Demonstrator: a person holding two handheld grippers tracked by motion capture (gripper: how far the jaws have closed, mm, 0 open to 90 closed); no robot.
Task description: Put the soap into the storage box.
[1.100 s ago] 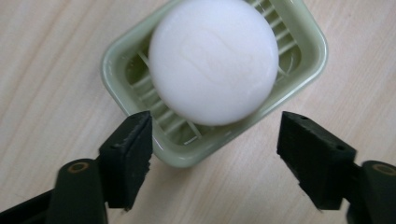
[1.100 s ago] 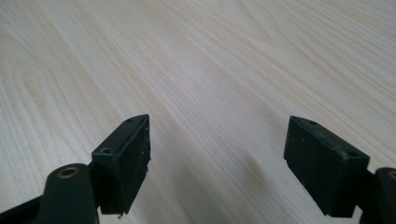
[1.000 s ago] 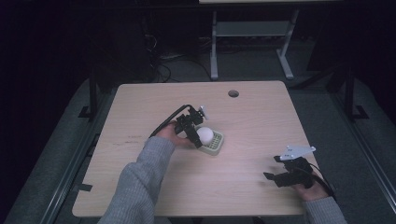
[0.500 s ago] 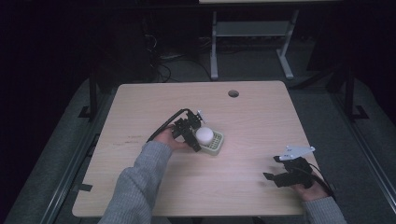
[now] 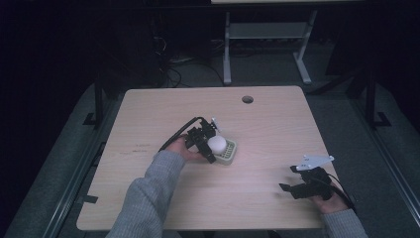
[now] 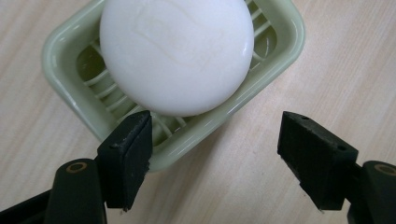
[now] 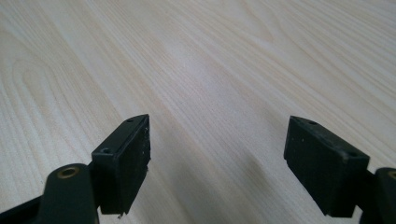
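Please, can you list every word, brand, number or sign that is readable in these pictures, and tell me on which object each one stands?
No text can be read.
White soap: a faint embossed mark on its top, too shallow and blurred to read.
Green soap dish: no lettering visible.
Left gripper, right gripper: black jaws, no marks.
Table: bare wood grain, no label.

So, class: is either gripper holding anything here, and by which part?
Nothing is held. The left gripper stands open beside the pale green plastic soap dish with its round white soap; the right gripper is open over bare table.
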